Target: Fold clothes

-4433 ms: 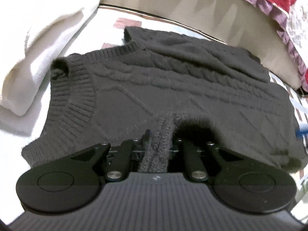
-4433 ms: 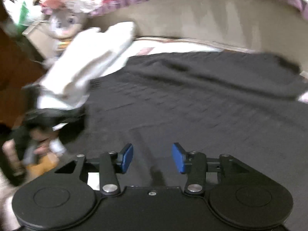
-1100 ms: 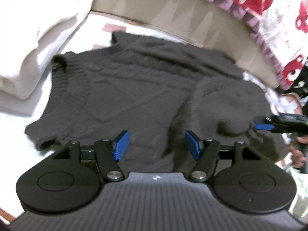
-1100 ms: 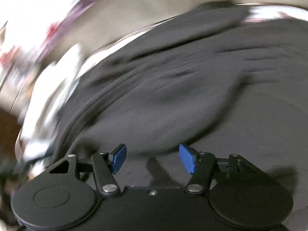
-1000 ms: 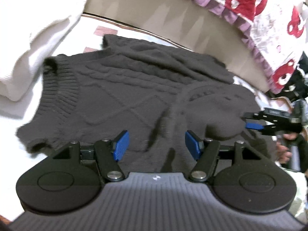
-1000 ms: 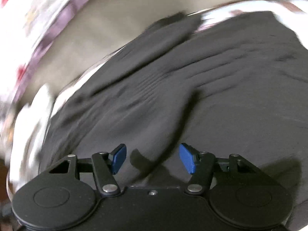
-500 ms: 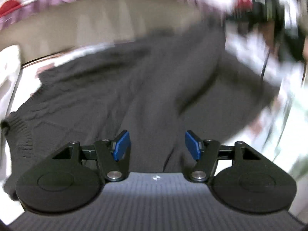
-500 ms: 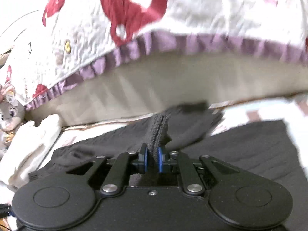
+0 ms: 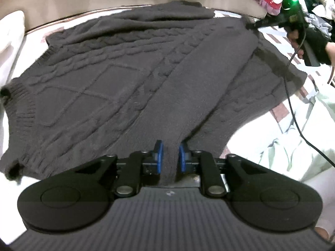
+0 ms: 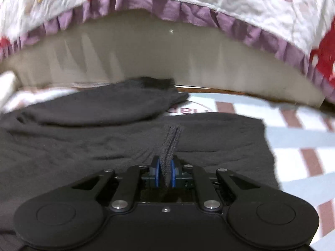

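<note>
Sweater (image 9: 108, 79) in both claws on striped cloth (image 10: 297, 138), below purple-frilled quilt (image 10: 230, 4).

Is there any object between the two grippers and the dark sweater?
No. The left gripper and the right gripper are each already shut on the dark sweater fabric; nothing visible lies between.
</note>
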Demonstrator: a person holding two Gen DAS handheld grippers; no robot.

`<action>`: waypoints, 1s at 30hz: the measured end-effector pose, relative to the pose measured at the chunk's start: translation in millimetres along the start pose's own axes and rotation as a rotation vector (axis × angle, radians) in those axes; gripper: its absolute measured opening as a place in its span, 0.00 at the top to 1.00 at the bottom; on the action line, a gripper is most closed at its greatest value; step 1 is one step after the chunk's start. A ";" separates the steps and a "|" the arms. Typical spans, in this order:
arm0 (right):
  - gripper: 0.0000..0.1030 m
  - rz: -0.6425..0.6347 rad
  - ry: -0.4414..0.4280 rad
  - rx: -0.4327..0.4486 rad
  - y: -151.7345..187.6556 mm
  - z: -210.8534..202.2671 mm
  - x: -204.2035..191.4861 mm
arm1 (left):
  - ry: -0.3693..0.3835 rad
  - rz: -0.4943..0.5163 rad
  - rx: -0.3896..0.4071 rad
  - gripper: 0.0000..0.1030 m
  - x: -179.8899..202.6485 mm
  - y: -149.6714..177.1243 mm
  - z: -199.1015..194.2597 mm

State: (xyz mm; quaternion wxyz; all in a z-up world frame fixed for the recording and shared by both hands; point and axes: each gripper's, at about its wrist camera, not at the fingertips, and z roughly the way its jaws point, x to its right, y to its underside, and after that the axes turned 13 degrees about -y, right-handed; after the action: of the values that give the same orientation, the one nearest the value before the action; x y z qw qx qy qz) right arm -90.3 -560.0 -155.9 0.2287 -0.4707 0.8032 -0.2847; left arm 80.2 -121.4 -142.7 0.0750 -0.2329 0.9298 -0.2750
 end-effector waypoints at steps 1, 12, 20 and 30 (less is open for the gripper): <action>0.89 -0.035 0.015 -0.042 -0.4 6.4 -1.0 | 0.004 0.013 0.002 0.70 -1.0 0.0 -0.5; 0.64 -0.193 -0.110 0.097 -3.2 -42.2 -74.6 | -0.382 -0.261 -0.072 0.54 -87.2 -2.5 21.3; 0.55 -0.184 -0.957 -0.287 41.5 -21.4 -203.4 | -0.386 -0.344 -0.081 0.56 -98.4 2.3 18.5; 0.61 -0.326 -0.931 -0.412 88.7 18.9 -288.1 | -0.362 -0.401 -0.082 0.55 -102.1 6.6 13.7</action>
State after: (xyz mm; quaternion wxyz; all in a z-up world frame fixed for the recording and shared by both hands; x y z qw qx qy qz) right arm -3.5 -274.2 -200.9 0.4163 -0.7009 0.5727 0.0861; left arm 171.2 -74.6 -156.6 0.1744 -0.4608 0.8469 -0.2002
